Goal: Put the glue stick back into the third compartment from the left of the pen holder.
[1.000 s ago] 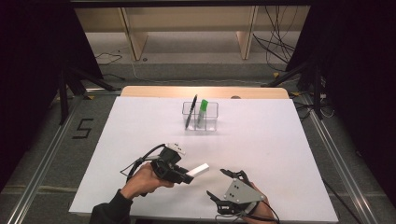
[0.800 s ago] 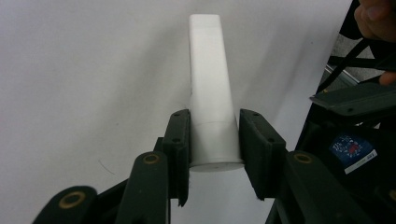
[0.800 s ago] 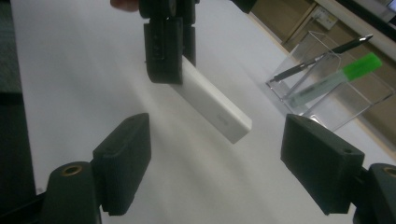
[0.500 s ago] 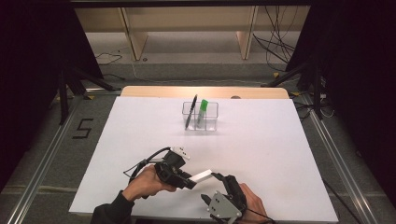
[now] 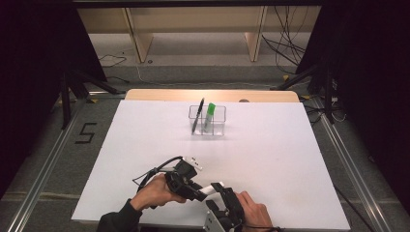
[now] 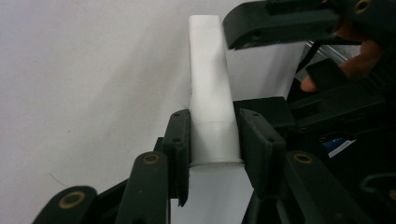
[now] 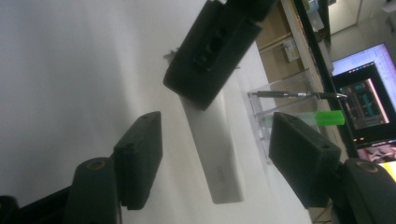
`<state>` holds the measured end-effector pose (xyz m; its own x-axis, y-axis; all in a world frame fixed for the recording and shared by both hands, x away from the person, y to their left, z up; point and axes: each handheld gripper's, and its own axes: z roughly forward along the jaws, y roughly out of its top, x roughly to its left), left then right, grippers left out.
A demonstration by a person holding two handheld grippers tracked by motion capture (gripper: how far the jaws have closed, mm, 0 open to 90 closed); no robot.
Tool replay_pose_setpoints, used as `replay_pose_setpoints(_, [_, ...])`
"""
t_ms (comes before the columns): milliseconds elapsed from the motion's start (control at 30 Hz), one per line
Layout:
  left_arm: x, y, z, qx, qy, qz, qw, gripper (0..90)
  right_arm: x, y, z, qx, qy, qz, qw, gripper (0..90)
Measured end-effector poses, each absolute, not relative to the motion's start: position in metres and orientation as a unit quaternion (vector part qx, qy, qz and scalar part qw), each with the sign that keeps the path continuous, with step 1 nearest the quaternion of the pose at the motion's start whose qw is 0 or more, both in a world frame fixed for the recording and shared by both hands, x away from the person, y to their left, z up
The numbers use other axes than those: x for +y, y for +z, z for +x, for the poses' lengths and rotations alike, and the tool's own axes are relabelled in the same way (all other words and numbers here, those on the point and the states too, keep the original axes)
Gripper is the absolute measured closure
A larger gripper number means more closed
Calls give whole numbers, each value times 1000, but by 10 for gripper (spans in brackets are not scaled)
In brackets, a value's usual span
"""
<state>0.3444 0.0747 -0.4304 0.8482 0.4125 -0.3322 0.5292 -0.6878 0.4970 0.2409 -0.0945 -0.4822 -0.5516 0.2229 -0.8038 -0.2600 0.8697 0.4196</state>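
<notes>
Now left claw (image 6: pixel 212 140) clamps white stick (image 6: pixel 210 93) by one end, free end out; right claw (image 7: pixel 215 163) spread wide around it, ready for handover.

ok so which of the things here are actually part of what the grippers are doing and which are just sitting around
In use:
- white marker, clamped in the left gripper
- right gripper, jaws open around the marker's free end

Lying about:
- clear holder at the far side of the table
- black pen standing in it
- green-capped marker standing in it
</notes>
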Motion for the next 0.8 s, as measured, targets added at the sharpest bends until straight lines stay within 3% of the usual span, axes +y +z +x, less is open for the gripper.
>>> replay_pose_setpoints(800, [72,-429,343,253,-110,912,303,647,-82,-496,240,817,197,-78,536,650])
